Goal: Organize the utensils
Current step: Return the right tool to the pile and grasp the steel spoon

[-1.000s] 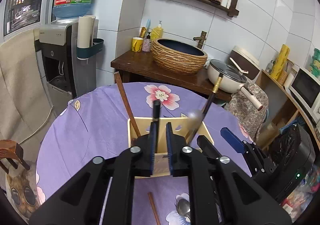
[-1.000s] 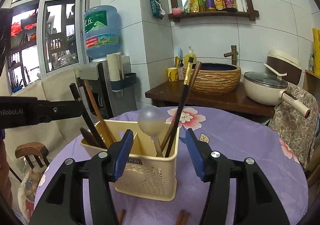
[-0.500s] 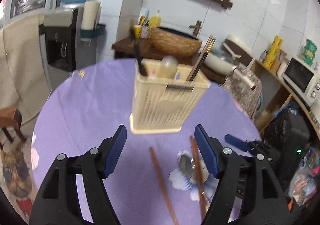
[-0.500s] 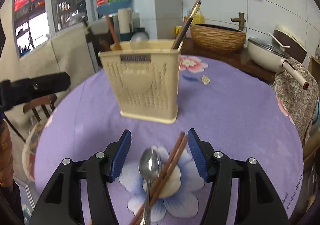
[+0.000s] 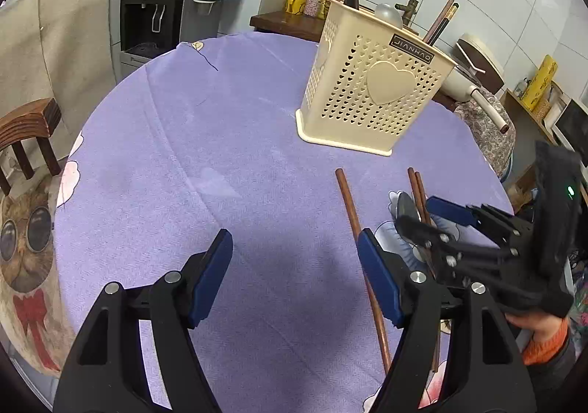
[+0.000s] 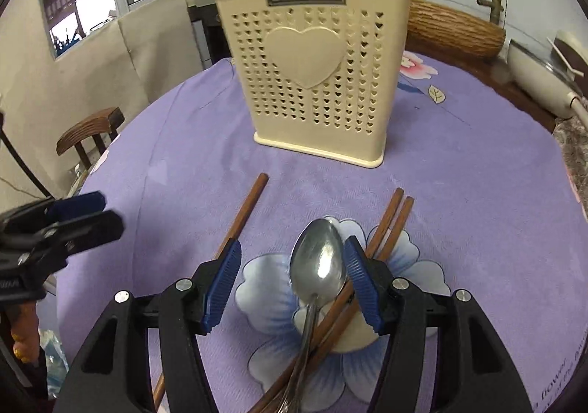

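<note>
Two hand-held grippers hover low over a round table covered in purple cloth. The right gripper has its blue fingers spread wide, with nothing between them squeezed. A metal spoon lies on the cloth inside that gap, its bowl close against the right-hand finger and its handle running back toward the gripper body. The spoon's long axis therefore runs along the fingers, not across them. A pair of brown chopsticks lies just beyond the right-hand finger, slanting away forward and to the right, and crossing under the spoon handle nearer the gripper. A single chopstick lies outside the left-hand finger, also pointing forward.

Straight ahead of the right gripper stands the cream utensil holder, upright, with several utensils standing in it.

The left gripper is also spread and holds nothing. It sits well to the left over bare cloth; the single chopstick passes beside its right finger. The right gripper is clearly nearer the spoon, so closing on it looks like the next move.
</note>
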{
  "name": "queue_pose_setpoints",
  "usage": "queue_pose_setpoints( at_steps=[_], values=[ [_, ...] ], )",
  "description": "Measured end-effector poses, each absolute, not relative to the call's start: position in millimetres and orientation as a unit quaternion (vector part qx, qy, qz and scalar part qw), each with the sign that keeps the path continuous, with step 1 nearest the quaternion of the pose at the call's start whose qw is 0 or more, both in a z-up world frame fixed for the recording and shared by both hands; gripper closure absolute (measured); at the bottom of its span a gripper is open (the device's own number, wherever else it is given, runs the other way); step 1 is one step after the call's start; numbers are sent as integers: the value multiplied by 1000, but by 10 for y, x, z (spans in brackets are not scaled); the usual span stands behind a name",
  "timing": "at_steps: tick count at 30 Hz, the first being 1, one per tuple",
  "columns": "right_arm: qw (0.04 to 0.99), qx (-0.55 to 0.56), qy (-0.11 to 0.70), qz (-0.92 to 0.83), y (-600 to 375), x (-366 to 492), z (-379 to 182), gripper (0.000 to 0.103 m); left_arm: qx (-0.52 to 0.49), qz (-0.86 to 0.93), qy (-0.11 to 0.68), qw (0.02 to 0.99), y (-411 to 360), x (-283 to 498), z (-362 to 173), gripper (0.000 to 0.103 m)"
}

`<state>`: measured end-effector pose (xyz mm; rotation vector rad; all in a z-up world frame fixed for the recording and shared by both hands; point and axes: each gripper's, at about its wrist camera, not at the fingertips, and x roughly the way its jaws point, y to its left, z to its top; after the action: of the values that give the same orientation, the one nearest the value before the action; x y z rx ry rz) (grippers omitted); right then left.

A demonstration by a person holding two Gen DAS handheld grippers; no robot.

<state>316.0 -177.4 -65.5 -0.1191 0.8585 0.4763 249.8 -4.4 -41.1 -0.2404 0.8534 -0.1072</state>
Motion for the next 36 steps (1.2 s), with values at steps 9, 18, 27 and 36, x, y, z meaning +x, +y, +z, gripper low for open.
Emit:
queue_pose_setpoints(
  at_steps=[9, 18, 27, 36],
  values=[
    [869, -79, 440, 210, -1683, 3268, -826, 47, -118, -66, 422, 896, -73, 2459, -460, 33],
    [863, -101, 456, 192, -1666, 3257, -825, 54, -114, -70, 429, 894, -108, 2496, -483, 33],
    [864, -86, 458, 190, -1695, 3225, -810, 67, -106, -67, 433, 893, -134, 2566, -490, 33],
    [886, 12, 426, 183, -2110, 3072, -541, 67, -81, -85, 449, 886, -349, 2691, -577, 35]
  ],
)
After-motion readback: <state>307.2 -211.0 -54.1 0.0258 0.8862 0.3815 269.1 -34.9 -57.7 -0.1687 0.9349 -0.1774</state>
